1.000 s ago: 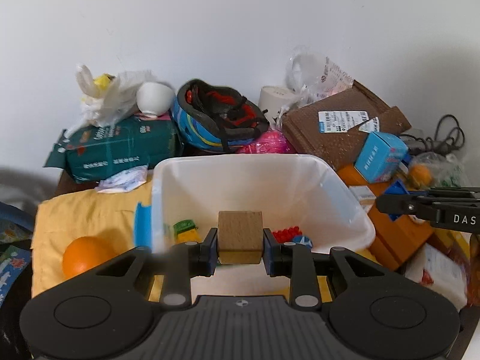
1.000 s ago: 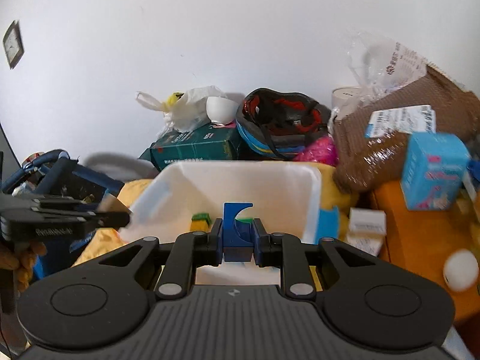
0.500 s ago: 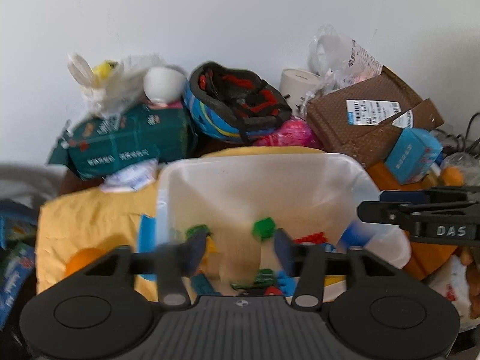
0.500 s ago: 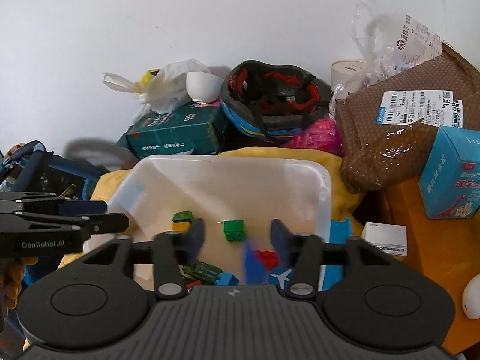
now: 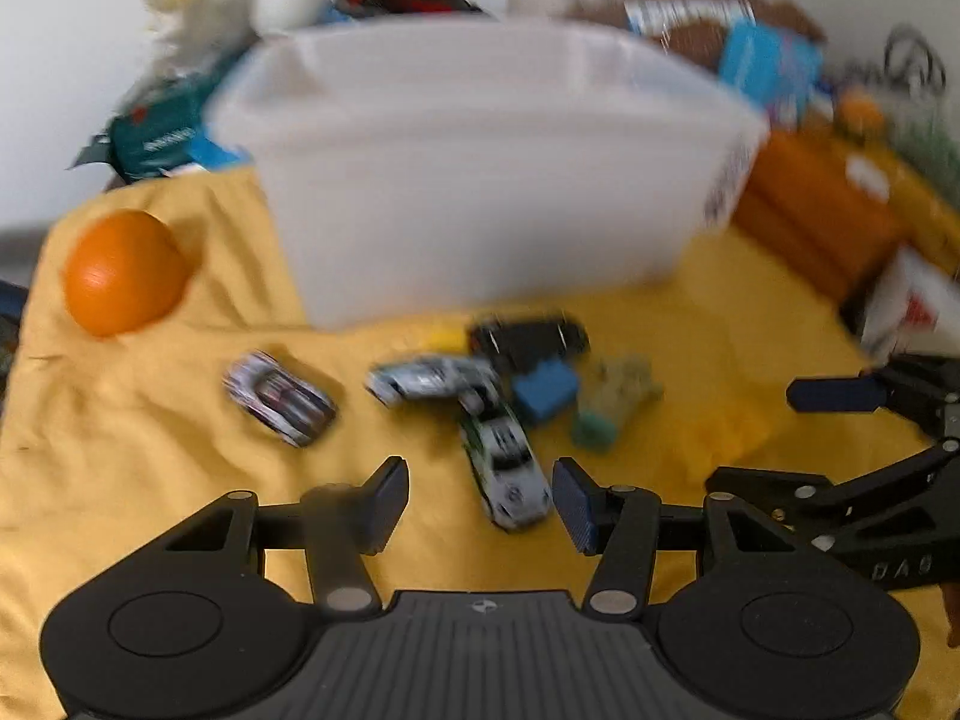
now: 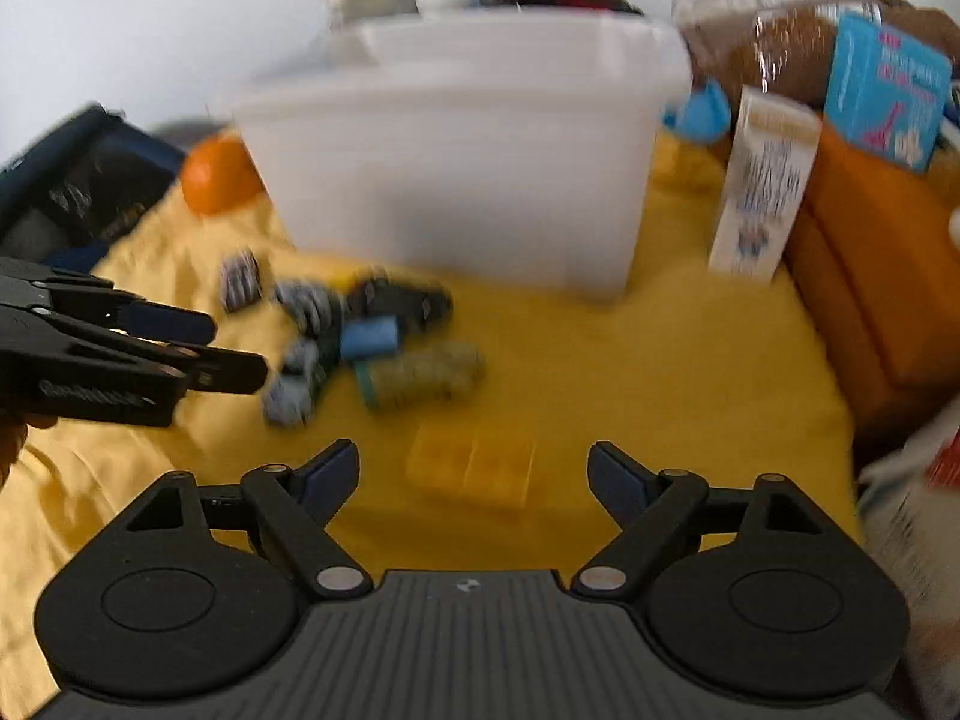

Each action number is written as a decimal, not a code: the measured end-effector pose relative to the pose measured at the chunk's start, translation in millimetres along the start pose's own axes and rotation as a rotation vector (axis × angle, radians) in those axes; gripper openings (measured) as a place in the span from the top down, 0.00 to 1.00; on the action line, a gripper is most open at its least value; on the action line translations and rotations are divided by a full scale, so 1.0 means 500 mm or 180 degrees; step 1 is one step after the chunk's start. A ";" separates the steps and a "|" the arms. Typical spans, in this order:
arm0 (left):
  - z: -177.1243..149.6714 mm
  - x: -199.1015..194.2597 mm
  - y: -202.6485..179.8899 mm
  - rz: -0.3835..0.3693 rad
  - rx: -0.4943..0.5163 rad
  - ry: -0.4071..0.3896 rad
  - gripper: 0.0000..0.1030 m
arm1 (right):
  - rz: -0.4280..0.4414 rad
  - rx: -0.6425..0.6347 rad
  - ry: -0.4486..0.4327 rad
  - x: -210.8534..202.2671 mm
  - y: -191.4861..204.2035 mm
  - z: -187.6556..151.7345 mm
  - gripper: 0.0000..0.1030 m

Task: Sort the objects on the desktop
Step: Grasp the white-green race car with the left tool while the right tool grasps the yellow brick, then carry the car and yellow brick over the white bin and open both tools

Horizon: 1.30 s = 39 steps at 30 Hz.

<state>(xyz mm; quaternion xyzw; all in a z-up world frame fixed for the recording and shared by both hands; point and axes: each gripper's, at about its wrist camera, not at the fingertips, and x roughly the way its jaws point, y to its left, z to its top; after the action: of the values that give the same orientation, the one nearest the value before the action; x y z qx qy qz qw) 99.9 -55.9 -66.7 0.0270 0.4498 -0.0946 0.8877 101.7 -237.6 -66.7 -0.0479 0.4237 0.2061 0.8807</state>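
Note:
Both views are motion-blurred. My left gripper point(image 5: 480, 495) is open and empty, low over the yellow cloth point(image 5: 150, 480), with a white toy car point(image 5: 507, 468) between its fingers. A striped toy car point(image 5: 279, 399), a grey car point(image 5: 432, 381), a black car point(image 5: 528, 336), a blue brick point(image 5: 546, 390) and a green figure point(image 5: 618, 396) lie just ahead. My right gripper point(image 6: 474, 474) is open and empty, with a yellow brick point(image 6: 471, 471) between its fingers. The white plastic bin point(image 5: 480, 168) stands behind the toys; it also shows in the right wrist view point(image 6: 462, 150).
An orange point(image 5: 123, 273) lies left of the bin. Orange boxes point(image 6: 870, 276), a white carton point(image 6: 765, 189) and a blue box point(image 6: 888, 90) stand to the right. A dark bag point(image 6: 72, 186) lies at the left. Clutter is piled against the back wall.
Both grippers opened over the bin and let go of the wooden block and the blue block. Both then dropped down to the cloth in front of the bin.

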 end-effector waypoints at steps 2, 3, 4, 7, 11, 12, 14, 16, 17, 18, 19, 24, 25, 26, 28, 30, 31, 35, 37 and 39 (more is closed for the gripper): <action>0.001 0.029 -0.011 0.0078 0.0006 0.0049 0.45 | -0.0030 0.0073 -0.0018 0.015 0.006 -0.003 0.17; 0.004 0.040 -0.011 0.0071 -0.0026 0.0061 0.45 | -0.0036 0.0091 -0.0027 0.020 0.009 0.000 0.20; 0.007 0.049 -0.010 0.0079 -0.0057 0.0076 0.45 | -0.0054 0.0117 0.0007 0.029 0.010 0.004 0.25; 0.010 0.058 -0.010 0.0060 -0.0018 0.0004 0.61 | 0.0019 0.0115 0.0110 0.041 0.007 0.004 0.47; 0.004 0.036 0.011 -0.0001 0.0020 -0.0025 0.66 | 0.0094 0.0193 0.0074 0.015 -0.013 -0.007 0.47; 0.000 0.020 0.015 -0.0010 0.0001 -0.0059 0.67 | 0.0106 0.0217 0.0042 0.005 -0.021 -0.007 0.47; 0.001 -0.004 0.022 -0.0042 -0.0035 -0.0134 0.67 | 0.0144 0.0294 -0.0020 -0.016 -0.036 -0.001 0.47; 0.008 -0.039 0.039 -0.0074 -0.0081 -0.0233 0.67 | 0.0196 0.0363 -0.0113 -0.040 -0.054 0.016 0.47; 0.014 -0.055 0.046 -0.0091 -0.0112 -0.0273 0.67 | 0.0212 0.0400 -0.0167 -0.052 -0.062 0.028 0.47; 0.022 -0.074 0.054 -0.0111 -0.0136 -0.0318 0.67 | 0.0232 0.0444 -0.0217 -0.062 -0.069 0.038 0.47; 0.033 -0.088 0.059 -0.0119 -0.0141 -0.0363 0.67 | 0.0267 0.0492 -0.0284 -0.075 -0.077 0.054 0.47; 0.110 -0.158 0.088 -0.0169 -0.0245 -0.0633 0.67 | 0.0379 0.0487 -0.0651 -0.129 -0.091 0.162 0.47; 0.130 -0.167 0.093 -0.0180 -0.0269 -0.0674 0.67 | 0.0379 0.0438 -0.0721 -0.139 -0.090 0.189 0.47; 0.155 -0.174 0.098 -0.0195 -0.0281 -0.0722 0.67 | 0.0392 0.0405 -0.0762 -0.144 -0.090 0.212 0.47; 0.199 -0.179 0.100 -0.0202 -0.0287 -0.0784 0.67 | 0.0412 0.0360 -0.0806 -0.146 -0.091 0.259 0.47; 0.243 -0.178 0.107 -0.0231 -0.0326 -0.0807 0.67 | 0.0416 0.0340 -0.0808 -0.143 -0.095 0.297 0.47; 0.264 -0.177 0.110 -0.0238 -0.0346 -0.0827 0.67 | 0.0420 0.0325 -0.0793 -0.138 -0.098 0.315 0.47; 0.323 -0.157 0.125 -0.0211 -0.0414 -0.0831 0.67 | 0.0368 0.0361 -0.0741 -0.115 -0.111 0.362 0.47; 0.345 -0.139 0.129 -0.0183 -0.0433 -0.0781 0.67 | 0.0373 0.0388 -0.0658 -0.094 -0.122 0.379 0.47; 0.357 -0.120 0.130 -0.0184 -0.0441 -0.0703 0.67 | 0.0342 0.0414 -0.0570 -0.075 -0.128 0.387 0.47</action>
<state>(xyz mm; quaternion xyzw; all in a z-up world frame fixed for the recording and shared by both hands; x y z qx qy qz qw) 219.1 -7.1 85.2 -0.0579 0.3554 -0.0912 0.9285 247.4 -257.8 79.6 0.0507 0.3578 0.2285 0.9040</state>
